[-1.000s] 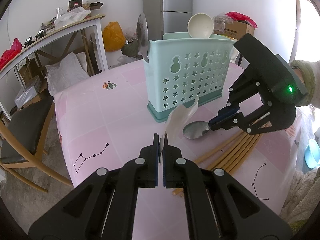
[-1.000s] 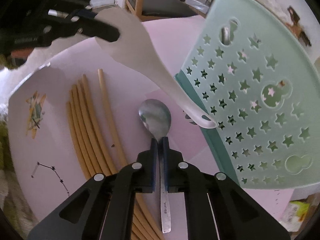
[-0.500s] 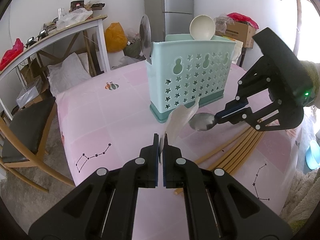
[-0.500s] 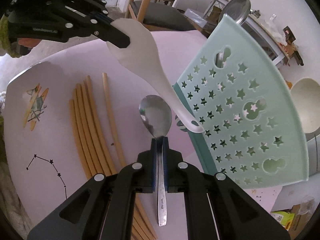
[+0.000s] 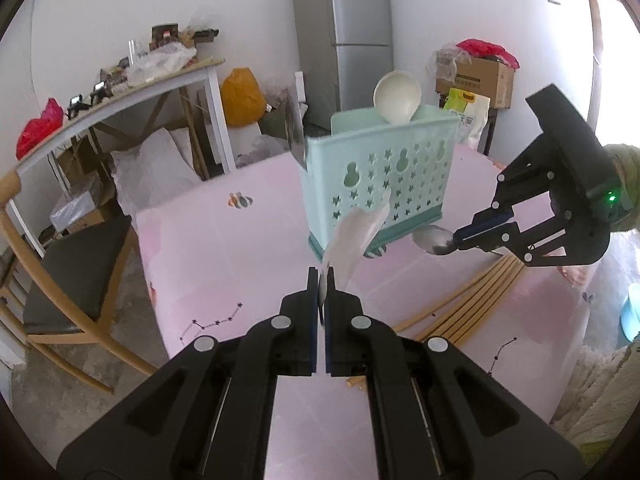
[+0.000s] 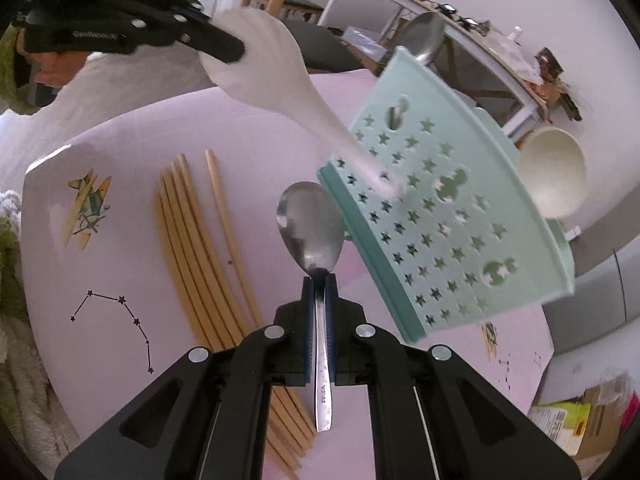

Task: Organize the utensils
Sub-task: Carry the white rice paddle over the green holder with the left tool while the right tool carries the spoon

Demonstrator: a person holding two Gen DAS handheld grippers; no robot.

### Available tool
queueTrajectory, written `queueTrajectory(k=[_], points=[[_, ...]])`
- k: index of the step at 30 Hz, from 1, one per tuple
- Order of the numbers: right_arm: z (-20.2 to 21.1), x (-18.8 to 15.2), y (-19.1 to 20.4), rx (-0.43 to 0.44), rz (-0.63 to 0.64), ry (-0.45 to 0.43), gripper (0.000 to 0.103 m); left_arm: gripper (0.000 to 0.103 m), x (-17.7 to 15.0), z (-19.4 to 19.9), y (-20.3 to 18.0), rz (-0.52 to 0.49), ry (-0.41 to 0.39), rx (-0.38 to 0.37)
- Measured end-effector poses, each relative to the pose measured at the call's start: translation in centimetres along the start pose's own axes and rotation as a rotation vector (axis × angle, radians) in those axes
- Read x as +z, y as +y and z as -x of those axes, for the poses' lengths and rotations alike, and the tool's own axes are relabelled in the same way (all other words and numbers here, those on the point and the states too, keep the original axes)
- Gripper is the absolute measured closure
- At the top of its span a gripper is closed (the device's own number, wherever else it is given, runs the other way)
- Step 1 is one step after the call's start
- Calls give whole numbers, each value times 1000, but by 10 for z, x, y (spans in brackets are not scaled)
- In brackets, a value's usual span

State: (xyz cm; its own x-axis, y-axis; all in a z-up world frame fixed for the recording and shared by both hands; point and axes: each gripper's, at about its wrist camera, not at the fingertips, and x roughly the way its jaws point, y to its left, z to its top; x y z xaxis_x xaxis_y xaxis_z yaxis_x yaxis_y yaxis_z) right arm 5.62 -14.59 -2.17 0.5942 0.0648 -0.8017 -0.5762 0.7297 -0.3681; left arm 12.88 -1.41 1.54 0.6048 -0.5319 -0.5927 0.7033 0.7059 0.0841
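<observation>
My left gripper [image 5: 321, 280] is shut on a white plastic rice paddle [image 5: 354, 236] by its blade, held above the pink table with its handle toward the mint utensil holder [image 5: 384, 176]. My right gripper [image 6: 319, 280] is shut on a metal spoon [image 6: 310, 226] at its neck, lifted clear of the table, bowl forward near the holder's base [image 6: 440, 232]. The right gripper also shows in the left wrist view [image 5: 468, 240], and the left gripper in the right wrist view [image 6: 216, 46]. The holder holds a white ladle [image 5: 397, 96] and a metal spoon [image 6: 426, 36].
Several wooden chopsticks [image 6: 192, 240] lie on the pink table [image 5: 224, 248] right of the holder, also in the left wrist view [image 5: 472, 300]. A wooden chair [image 5: 60, 264] stands by the table's left edge. A side table, fridge and boxes stand behind.
Both grippers have risen and drawn back from the holder. The right gripper has lifted the metal spoon off the table. The paddle stays in the left gripper.
</observation>
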Motion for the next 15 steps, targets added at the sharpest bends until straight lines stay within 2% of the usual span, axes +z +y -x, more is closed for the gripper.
queueTrajectory(k=[7, 15], points=[[19, -9, -13, -57, -113, -49, 98, 102, 16, 39, -6, -22, -49, 26], [46, -22, -38, -93, -286, -157, 98, 102, 51, 76, -9, -91, -79, 83]])
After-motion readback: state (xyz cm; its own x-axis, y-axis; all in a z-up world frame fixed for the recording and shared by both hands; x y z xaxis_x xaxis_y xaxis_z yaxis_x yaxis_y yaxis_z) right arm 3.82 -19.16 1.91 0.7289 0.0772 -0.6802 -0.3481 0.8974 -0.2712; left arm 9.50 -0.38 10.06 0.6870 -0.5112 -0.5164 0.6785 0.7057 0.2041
